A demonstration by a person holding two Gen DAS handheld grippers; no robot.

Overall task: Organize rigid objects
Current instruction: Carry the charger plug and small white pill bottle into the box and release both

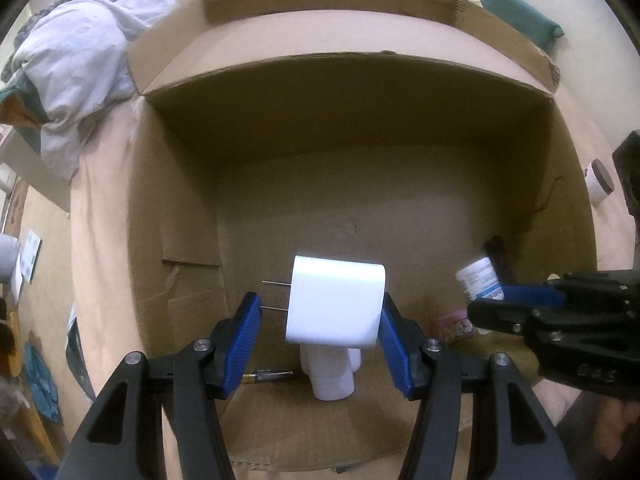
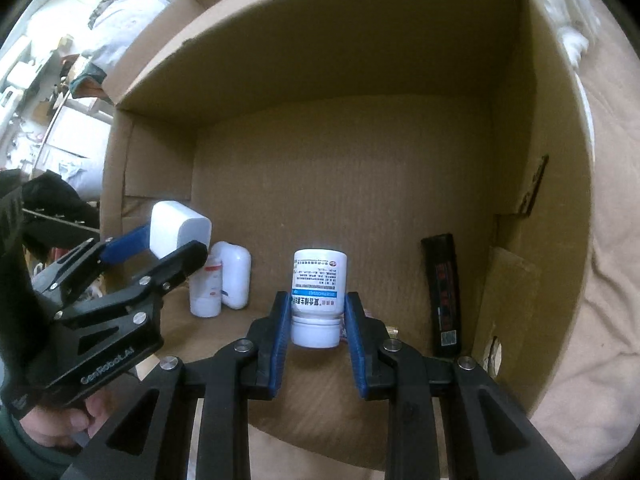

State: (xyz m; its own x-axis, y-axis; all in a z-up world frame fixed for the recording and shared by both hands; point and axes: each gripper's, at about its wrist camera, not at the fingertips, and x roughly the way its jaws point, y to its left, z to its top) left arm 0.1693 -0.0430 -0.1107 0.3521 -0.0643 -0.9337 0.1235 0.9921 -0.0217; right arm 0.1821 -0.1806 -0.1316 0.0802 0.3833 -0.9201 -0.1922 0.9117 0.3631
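An open cardboard box lies on a peach bed sheet, and both grippers reach down into it. My left gripper is shut on a white charger plug whose two metal prongs point left; the plug hangs above the box floor. It shows in the right wrist view as the left gripper with the plug. My right gripper is shut on a white pill bottle with a blue label band, cap toward the camera. From the left wrist view the right gripper and bottle are at the right.
On the box floor stand two white bottles, seen below the plug as white bottles. A battery, a pink item and a long black pack also lie inside. Crumpled clothes lie beyond the box.
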